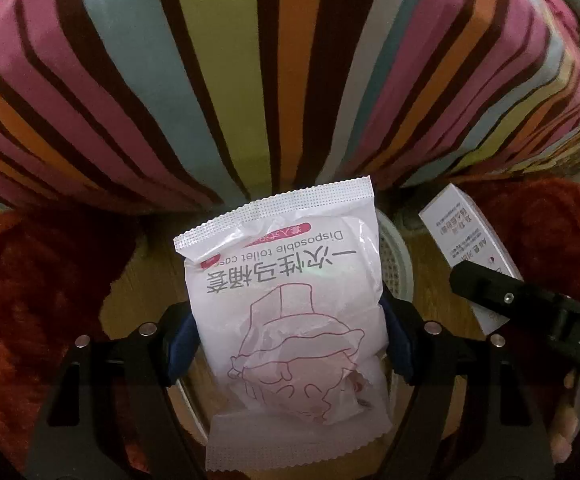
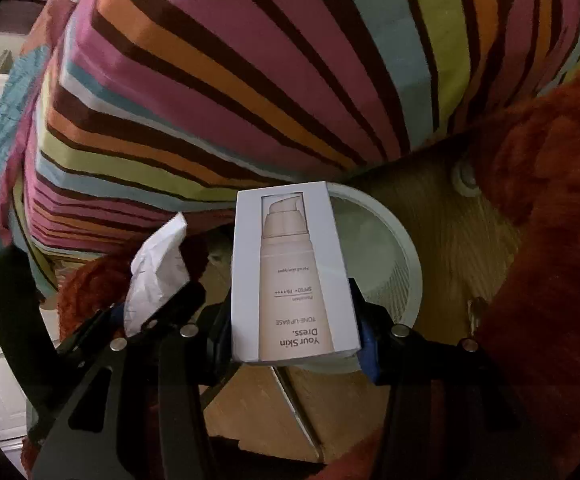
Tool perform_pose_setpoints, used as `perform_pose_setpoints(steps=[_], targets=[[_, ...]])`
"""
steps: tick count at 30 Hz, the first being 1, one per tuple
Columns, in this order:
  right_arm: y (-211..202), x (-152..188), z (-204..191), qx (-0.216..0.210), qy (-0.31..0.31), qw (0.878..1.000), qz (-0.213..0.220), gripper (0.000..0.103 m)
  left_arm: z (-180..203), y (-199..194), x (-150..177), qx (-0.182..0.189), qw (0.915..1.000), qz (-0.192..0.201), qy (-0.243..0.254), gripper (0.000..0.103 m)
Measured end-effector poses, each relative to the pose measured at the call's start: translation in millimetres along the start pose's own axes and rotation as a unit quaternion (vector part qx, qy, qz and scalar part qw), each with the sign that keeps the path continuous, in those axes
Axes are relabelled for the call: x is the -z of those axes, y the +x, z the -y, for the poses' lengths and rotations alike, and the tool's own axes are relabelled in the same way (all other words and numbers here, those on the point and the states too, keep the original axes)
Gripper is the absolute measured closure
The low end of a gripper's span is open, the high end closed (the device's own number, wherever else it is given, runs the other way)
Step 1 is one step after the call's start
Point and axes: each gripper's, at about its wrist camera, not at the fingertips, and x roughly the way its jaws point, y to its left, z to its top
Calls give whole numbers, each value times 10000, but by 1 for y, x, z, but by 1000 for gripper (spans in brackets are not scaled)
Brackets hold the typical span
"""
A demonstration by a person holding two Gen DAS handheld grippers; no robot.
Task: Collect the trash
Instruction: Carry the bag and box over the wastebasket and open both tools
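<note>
Trash in hand, not yet binned: the left gripper (image 1: 290, 344) is clamped on a white toilet-cover packet (image 1: 290, 300), and the right gripper (image 2: 296, 344) on a grey cosmetics box (image 2: 294, 276). Both items hang over a pale round wastebasket (image 2: 406, 256) on the wooden floor (image 2: 450, 216), beside striped bedding (image 1: 250, 60). Basket interior, where visible, appears empty. Remaining, by my judgement: release both items; further litter cannot be confirmed.
</note>
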Motion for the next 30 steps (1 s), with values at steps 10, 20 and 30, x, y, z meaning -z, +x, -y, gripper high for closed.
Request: perform_pose_setpoints(steps=[10,20,30], targets=[[50,-20,8,197,215,9970,-713,56,5,56,4,70,9952,-940,-280,29],[88,-20,13,317,478,9907,-1233,56,11,106,9,30,9856,-1641,-411,28],[103,-24,28,380,1062,9844,-1347,19,-6,118,12,36,9776,-1908,-887,16]])
